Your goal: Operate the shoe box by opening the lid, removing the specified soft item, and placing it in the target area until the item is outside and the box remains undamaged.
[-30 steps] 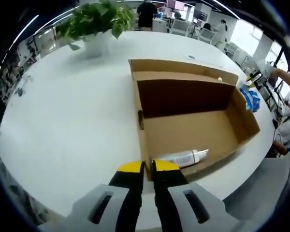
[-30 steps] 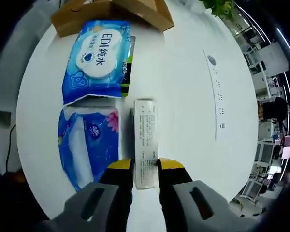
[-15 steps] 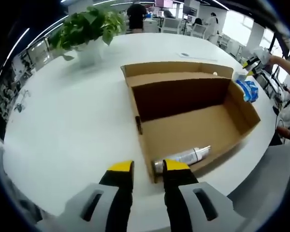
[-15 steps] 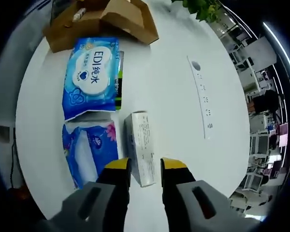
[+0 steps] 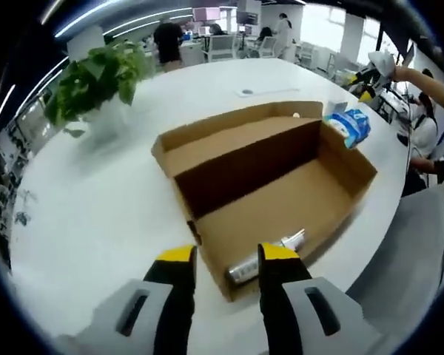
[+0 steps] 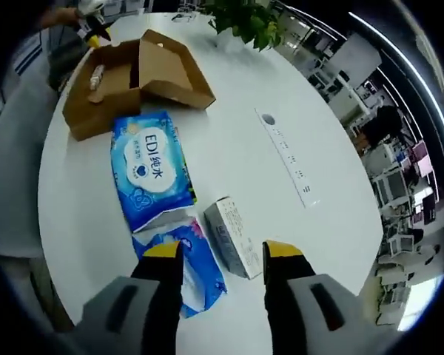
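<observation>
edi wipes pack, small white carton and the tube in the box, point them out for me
EDI wipes pack (image 6: 149, 168): right gripper view, on its white label.
Small white carton (image 6: 234, 235): right gripper view, on its printed top face.
Tube (image 5: 263, 256): left gripper view, on its silvery body, inside the box.

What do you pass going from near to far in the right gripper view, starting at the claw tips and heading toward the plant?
small white carton → blue wipes pack → open shoe box → potted plant
</observation>
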Action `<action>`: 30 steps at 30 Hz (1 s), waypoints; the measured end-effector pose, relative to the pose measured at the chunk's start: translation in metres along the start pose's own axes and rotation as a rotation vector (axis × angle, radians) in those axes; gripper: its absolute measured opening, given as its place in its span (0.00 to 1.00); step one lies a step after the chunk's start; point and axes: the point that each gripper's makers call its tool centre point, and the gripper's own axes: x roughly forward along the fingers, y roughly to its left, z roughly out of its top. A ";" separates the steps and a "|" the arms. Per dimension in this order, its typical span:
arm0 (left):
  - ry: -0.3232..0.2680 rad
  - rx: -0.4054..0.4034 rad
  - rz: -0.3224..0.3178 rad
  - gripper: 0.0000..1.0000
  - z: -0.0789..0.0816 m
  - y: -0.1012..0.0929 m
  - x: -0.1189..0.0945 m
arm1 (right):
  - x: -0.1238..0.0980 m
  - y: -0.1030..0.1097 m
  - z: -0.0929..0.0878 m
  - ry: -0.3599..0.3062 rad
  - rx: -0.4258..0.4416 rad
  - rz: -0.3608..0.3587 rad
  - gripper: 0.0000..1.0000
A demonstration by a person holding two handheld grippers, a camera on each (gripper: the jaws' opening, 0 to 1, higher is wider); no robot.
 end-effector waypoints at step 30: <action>0.274 0.557 -0.385 0.43 0.004 -0.055 0.038 | -0.092 0.113 0.028 -0.286 0.420 -0.069 0.83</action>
